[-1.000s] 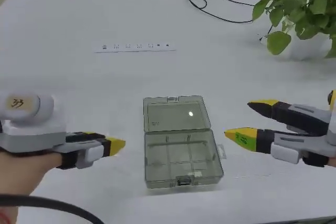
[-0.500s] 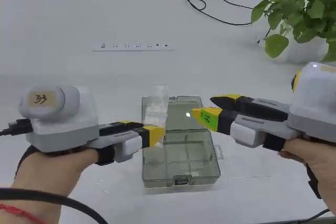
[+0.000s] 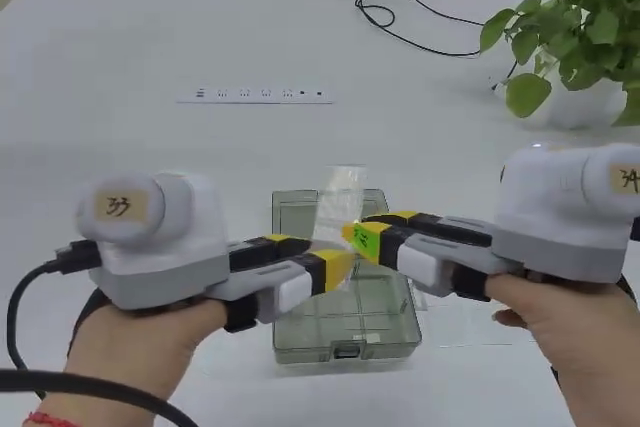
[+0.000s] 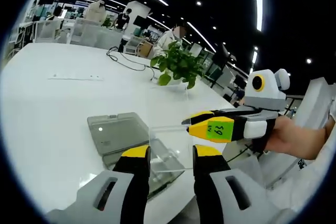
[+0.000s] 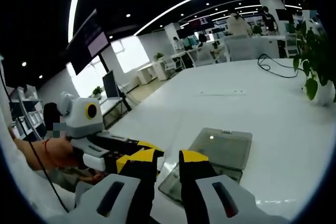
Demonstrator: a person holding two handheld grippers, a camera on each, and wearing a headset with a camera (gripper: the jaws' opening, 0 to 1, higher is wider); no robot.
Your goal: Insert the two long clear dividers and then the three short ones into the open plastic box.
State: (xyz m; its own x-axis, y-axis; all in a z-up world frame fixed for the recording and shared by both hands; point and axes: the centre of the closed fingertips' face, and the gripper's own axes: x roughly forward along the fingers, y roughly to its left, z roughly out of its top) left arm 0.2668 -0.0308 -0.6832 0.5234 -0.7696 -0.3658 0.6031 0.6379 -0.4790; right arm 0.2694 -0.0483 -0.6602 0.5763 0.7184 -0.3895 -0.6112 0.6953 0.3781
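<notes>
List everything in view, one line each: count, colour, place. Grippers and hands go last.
table: 1, white, under everything
plastic box: 1, smoky clear, open, at the near side of the table
clear divider: 1, transparent, raised over the box
power strip: 1, white, mid-table beyond the box
cable: 1, black, far side of the table
plant: 1, green in a white pot, far right
people: a few, in the room behind the table
left gripper: 1, grey and black with yellow tips, jaws on either side of the divider
right gripper: 1, same colours, tips by the divider, grip unclear
hands: 2, left hand and right hand, each on its gripper
</notes>
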